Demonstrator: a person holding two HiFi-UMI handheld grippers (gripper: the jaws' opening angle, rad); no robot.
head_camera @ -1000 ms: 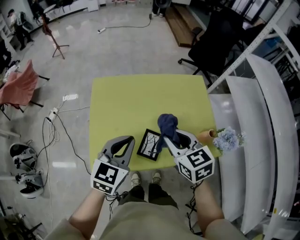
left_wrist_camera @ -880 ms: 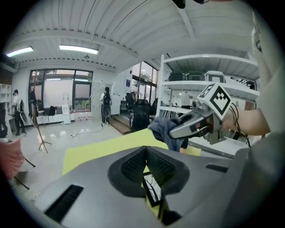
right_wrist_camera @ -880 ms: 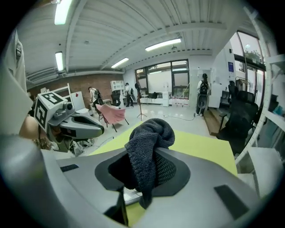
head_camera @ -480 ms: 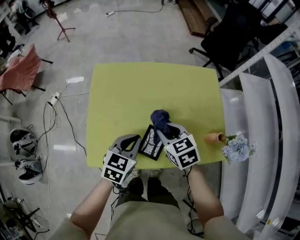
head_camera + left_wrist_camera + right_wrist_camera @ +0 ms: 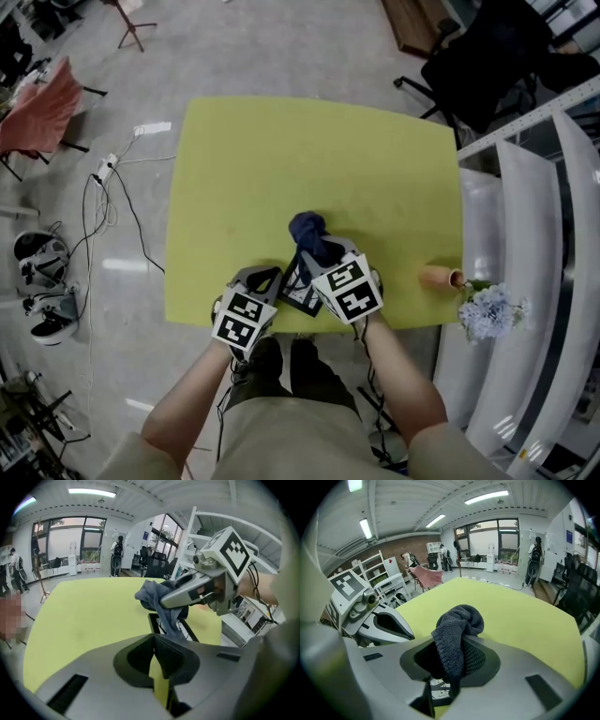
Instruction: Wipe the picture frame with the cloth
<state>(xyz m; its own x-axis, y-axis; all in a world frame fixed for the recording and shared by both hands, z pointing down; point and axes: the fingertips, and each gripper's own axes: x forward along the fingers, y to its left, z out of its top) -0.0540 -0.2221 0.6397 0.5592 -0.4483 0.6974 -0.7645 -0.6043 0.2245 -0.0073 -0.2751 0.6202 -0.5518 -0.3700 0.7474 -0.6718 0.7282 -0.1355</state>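
blue knit cloth [image 5: 457, 632], clamped in the right tool [image 5: 323, 255], hangs over the picture frame [image 5: 297, 287] at the yellow desk's [image 5: 281, 159] near edge; the right gripper view shows its black-and-white print under the jaws. left tool [image 5: 157, 654] closed, empty.

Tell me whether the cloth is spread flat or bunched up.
Bunched up: the cloth is a crumpled lump pinched in the right gripper's jaws.

yellow-green square worktop [image 5: 281, 159]; right tongs [image 5: 322, 255] clamp bunched dark blue cloth [image 5: 307, 230] over black-rimmed picture frame [image 5: 298, 286] at near edge; left tongs [image 5: 266, 277] just beside frame.
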